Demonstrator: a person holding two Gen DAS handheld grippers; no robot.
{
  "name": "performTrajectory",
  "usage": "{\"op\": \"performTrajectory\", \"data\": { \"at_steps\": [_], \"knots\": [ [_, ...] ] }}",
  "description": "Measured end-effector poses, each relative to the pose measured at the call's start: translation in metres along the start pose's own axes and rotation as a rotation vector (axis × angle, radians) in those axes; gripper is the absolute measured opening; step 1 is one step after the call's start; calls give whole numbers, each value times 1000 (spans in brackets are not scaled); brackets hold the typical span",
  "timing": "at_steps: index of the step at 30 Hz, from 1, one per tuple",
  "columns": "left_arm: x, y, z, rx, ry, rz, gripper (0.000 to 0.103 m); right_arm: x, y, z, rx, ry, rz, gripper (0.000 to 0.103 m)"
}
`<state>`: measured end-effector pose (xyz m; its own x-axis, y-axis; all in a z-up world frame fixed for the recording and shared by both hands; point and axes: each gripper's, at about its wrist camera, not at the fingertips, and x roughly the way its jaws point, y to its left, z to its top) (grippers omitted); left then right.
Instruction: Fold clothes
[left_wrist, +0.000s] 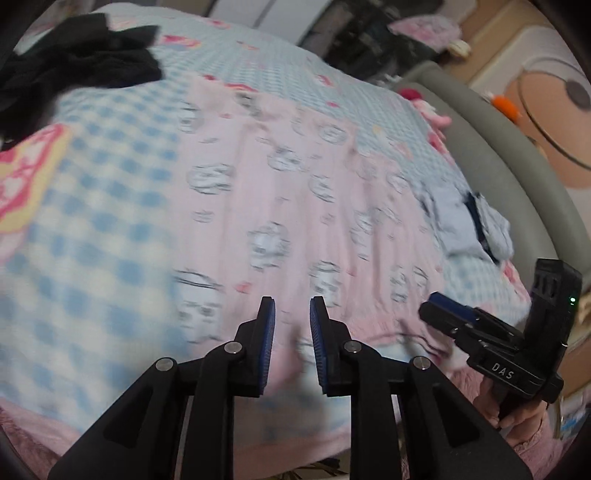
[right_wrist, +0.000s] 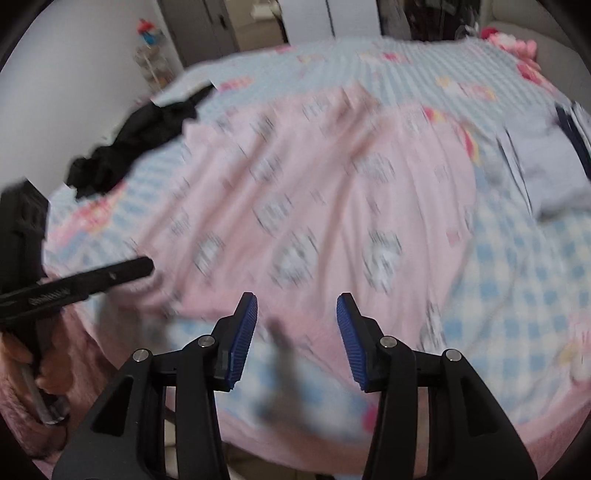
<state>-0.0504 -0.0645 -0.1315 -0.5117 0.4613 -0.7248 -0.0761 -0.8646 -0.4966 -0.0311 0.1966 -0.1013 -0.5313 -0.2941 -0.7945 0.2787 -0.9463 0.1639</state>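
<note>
A bed covered in a blue-and-white checked sheet with pink cartoon patches fills both views. Spread across its middle lies a large pink garment printed with pale round motifs, its near hem reaching the bed's near edge; in the right wrist view it shows long creases running from far to near. A crumpled black garment sits on the far left of the bed, apart from the pink one. A folded pale blue garment with a dark stripe rests at the right, just beside the pink fabric's edge. The left gripper hangs over the near hem, jaws spread and holding nothing. The right gripper is likewise spread wide and empty above the near hem, gripped by a hand in a pink sleeve.
</note>
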Motion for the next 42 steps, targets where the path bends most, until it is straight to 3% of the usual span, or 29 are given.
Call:
{"op": "performTrajectory", "data": {
  "at_steps": [3, 9, 12, 16, 18, 20, 22, 27, 32, 35, 38, 40, 42],
  "knots": [
    [-1, 20, -2, -59, 15, 66, 21, 28, 13, 11, -51, 37, -45, 46],
    [-6, 40, -17, -98, 79, 97, 21, 43, 7, -18, -55, 91, -79, 45],
    [-6, 37, -19, -85, 101, 90, 21, 38, -4, -26, -16, 108, -50, 44],
    [-15, 35, 0, -85, 76, 32, 23, 28, -9, -12, 12, 111, -1, 44],
    [-15, 35, 19, -69, 59, 34, 24, 21, -11, 9, 35, 89, 35, 44],
    [-11, 37, 43, -59, 44, 32, 33, 18, -15, 37, 52, 62, 65, 46],
    [-4, 45, 70, -71, 21, 11, 56, 25, -17, 72, 68, 60, 84, 46],
    [32, 73, 147, -127, -39, 77, 57, 65, -28, 148, 94, 46, 48, 47],
    [71, 118, 213, -299, -35, 5, 57, 116, -53, 207, 134, 68, -27, 47],
    [101, 128, 235, -366, 3, -26, 55, 152, -65, 231, 142, 102, -53, 49],
    [130, 120, 242, -337, 103, -43, 49, 184, -74, 241, 169, 159, -48, 51],
    [119, 108, 234, -276, 86, -22, 14, 191, -72, 241, 172, 162, -15, 46],
    [109, 95, 225, -214, 69, 0, 11, 188, -64, 237, 155, 145, 22, 27]
  ]
}}
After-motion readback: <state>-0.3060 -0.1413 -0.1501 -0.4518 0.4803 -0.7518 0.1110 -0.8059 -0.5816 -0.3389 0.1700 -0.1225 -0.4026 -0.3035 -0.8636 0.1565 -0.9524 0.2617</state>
